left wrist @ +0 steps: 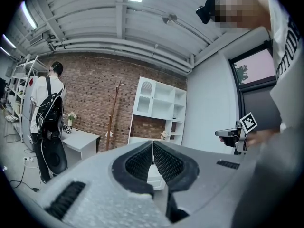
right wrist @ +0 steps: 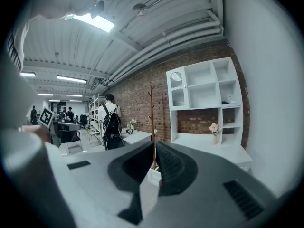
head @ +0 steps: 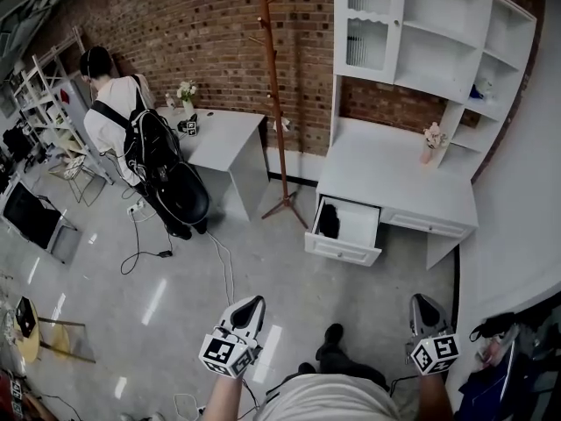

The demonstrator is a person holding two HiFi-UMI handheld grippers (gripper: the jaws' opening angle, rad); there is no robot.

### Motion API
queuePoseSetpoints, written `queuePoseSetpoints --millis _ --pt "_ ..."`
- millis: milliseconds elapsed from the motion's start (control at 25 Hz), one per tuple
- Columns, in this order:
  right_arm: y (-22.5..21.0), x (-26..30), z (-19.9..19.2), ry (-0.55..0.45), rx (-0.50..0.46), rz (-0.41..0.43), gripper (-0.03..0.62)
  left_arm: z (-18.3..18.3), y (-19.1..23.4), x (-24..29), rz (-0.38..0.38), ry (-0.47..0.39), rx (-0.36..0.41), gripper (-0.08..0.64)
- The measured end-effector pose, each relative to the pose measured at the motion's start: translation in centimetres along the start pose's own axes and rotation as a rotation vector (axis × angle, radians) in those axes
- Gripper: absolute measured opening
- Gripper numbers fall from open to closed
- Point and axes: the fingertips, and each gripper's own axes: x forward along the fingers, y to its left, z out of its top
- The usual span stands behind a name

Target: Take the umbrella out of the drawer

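Note:
The white desk [head: 399,187] stands across the floor with its left drawer [head: 344,231] pulled open. A dark umbrella [head: 330,222] lies in the drawer's left part. My left gripper [head: 254,302] and right gripper [head: 421,300] hover low at the bottom of the head view, well short of the drawer, both pointing toward it. In the left gripper view the left gripper [left wrist: 153,144] is shut with nothing between its pads. The right gripper [right wrist: 155,144] also looks shut and empty. The drawer's front [right wrist: 153,175] shows just past its jaws.
A wooden coat stand [head: 273,103] rises left of the desk. A person with a black backpack [head: 145,147] stands by a small white table [head: 223,134]. A white shelf unit [head: 421,33] tops the desk, with a flower vase [head: 429,147]. Cables [head: 145,244] trail on the floor.

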Motion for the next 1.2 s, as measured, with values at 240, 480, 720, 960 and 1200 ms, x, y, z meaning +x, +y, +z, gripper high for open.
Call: queuePoseSetpoints --millis 240,480,720,960,1200 --pt "-1.6 3.7 -0.2 0.007 0.005 0.008 0.031 -0.4 1.2 3.1 0.003 0.021 0.002 0.026" --pt "-3.5 8.1 0.5 0.015 -0.003 0.020 0.032 0.3 2.9 7.1 0.014 0.032 0.010 0.026" --pt "-5.5 12.4 1.5 0.013 -0.010 0.041 0.031 1.1 4.0 11.4 0.022 0.034 0.020 0.026" --pt "-7.9 16.4 2.3 0.013 -0.014 0.065 0.032 1.9 4.5 15.7 0.031 0.038 0.030 0.026" --pt "-10.6 19.6 2.3 0.016 -0.022 0.079 0.032 1.9 4.8 19.7 0.043 0.047 0.036 0.026"
